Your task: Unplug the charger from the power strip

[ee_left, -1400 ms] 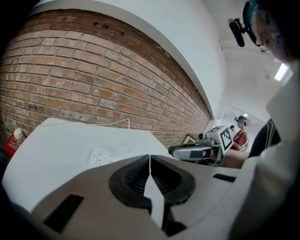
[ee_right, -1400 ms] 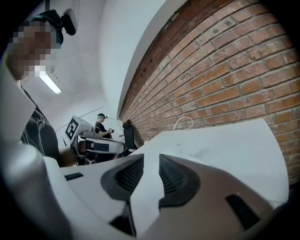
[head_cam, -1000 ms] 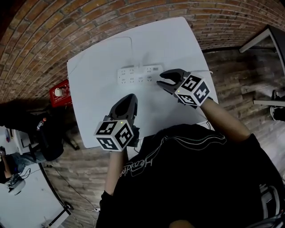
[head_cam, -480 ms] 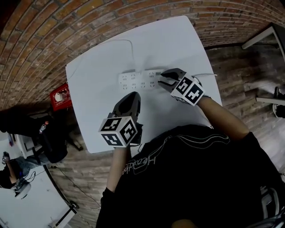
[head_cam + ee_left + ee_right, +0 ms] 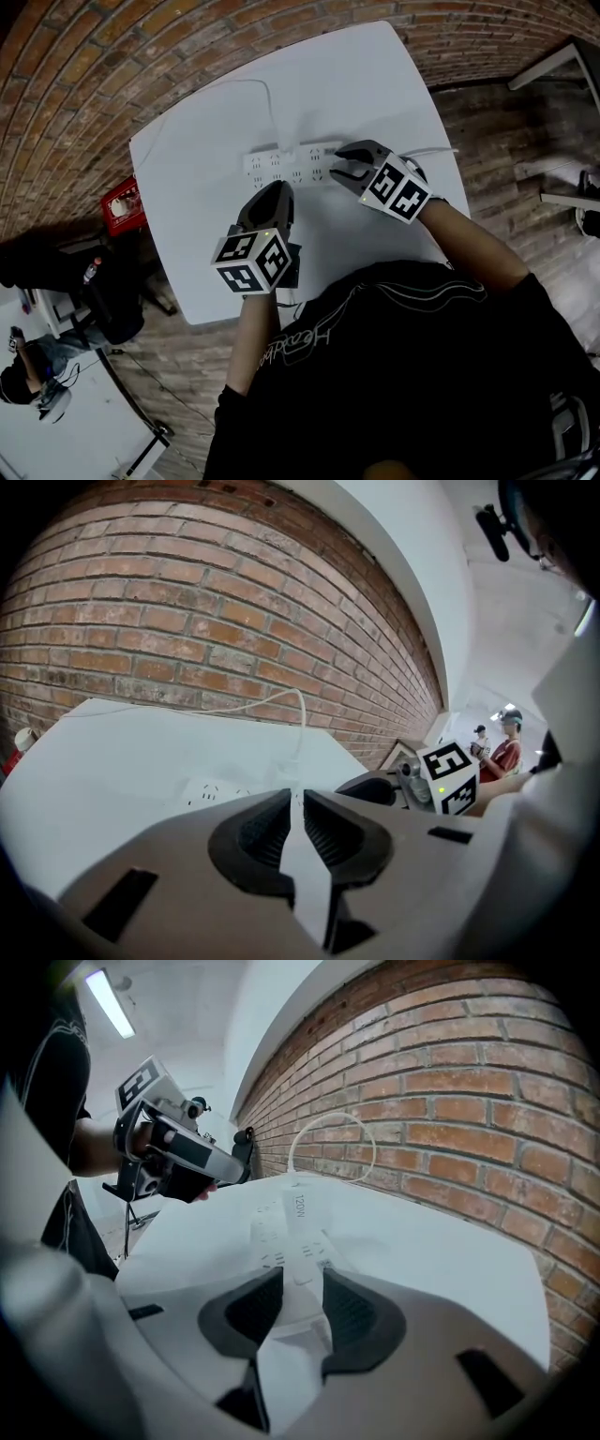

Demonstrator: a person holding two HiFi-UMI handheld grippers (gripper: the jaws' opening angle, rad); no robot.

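Note:
A white power strip lies across the middle of the white table. In the right gripper view a white charger block stands plugged into the strip, and its thin white cable loops up behind it. My right gripper is at the strip's right end. Its jaws are opening, and the strip's near end shows in the gap. My left gripper hovers just in front of the strip's middle, with only a thin slit between its pads and nothing in them.
The charger cable curves off towards the table's far left corner. Another white cord leaves the strip to the right, past the table edge. A red crate sits on the brick floor at the left. Bystanders stand beyond the table.
My left gripper has come forward and down towards the strip. The right gripper has sunk onto the strip's right end, rolled a little, and its jaws have widened.

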